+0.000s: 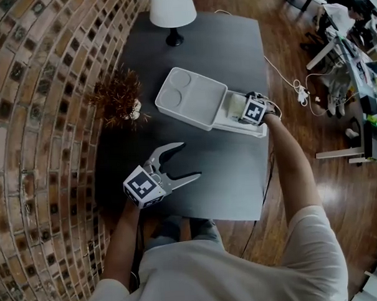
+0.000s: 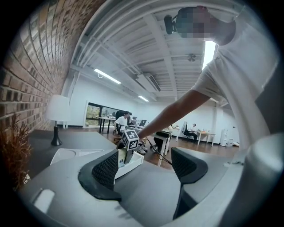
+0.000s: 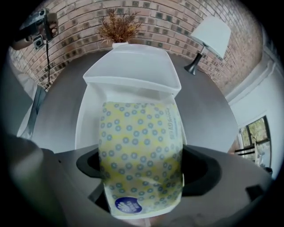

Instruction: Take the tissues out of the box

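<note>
Tissue pack (image 3: 141, 155), yellow with blue dots, sits inside the white box (image 3: 84, 128), lower end toward the camera. Right gripper (image 3: 142, 167) points steeply down into the box, fingers clenched on the pack's two sides. Box lid (image 1: 189, 95) lies flipped open at 9 o'clock of the tray. Box sits by the 3 o'clock edge of the dark bench (image 1: 224, 48). Left gripper (image 1: 189, 160) is at 7 o'clock of the box, above bare bench, fingers released, nothing between them. Dried plant (image 1: 119, 97) at 9 o'clock of the box, white lamp (image 1: 172, 10) at 12 o'clock.
</note>
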Available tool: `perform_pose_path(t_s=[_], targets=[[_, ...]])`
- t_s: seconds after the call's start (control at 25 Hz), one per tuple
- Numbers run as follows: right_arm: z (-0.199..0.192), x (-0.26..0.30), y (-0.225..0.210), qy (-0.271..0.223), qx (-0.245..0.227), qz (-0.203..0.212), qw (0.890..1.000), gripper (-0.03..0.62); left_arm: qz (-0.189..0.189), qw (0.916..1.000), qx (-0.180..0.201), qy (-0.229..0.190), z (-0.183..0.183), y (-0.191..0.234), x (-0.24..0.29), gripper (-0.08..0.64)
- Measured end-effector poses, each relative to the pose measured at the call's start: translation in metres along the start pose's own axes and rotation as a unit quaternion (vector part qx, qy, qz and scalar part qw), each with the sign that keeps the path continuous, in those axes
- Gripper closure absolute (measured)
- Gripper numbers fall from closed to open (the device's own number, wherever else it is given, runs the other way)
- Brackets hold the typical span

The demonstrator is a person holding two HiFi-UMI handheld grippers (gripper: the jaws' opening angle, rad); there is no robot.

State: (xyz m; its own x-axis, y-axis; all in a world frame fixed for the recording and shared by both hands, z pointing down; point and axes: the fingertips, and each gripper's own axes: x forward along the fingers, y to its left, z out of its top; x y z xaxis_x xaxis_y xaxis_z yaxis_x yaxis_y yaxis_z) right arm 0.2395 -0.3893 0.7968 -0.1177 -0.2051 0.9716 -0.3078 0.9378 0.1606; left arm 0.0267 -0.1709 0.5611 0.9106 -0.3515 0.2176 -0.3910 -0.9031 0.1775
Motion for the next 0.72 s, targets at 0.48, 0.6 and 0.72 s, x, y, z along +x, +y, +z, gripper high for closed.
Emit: perform_pose_path(t_s=[0.48, 0.6, 0.72], targets=[[0.01, -0.013, 0.011, -0.009, -0.007, 0.009, 1.0, 0.135, 0.001, 0.9998, 0.017, 0.007, -0.001, 0.004, 0.008, 0.193], [0.003, -0.021, 0.019, -0.005, -0.02, 0.004, 1.0, 0.138, 0.011, 0.9992, 0.035, 0.013, 0.005, 0.003, 0.013, 0.204], [0.004, -0.035, 0.018, -0.016, -0.032, -0.011, 0.999, 0.138, 0.009, 0.9987, 0.046, 0.02, 0.01, -0.001, 0.017, 0.204]])
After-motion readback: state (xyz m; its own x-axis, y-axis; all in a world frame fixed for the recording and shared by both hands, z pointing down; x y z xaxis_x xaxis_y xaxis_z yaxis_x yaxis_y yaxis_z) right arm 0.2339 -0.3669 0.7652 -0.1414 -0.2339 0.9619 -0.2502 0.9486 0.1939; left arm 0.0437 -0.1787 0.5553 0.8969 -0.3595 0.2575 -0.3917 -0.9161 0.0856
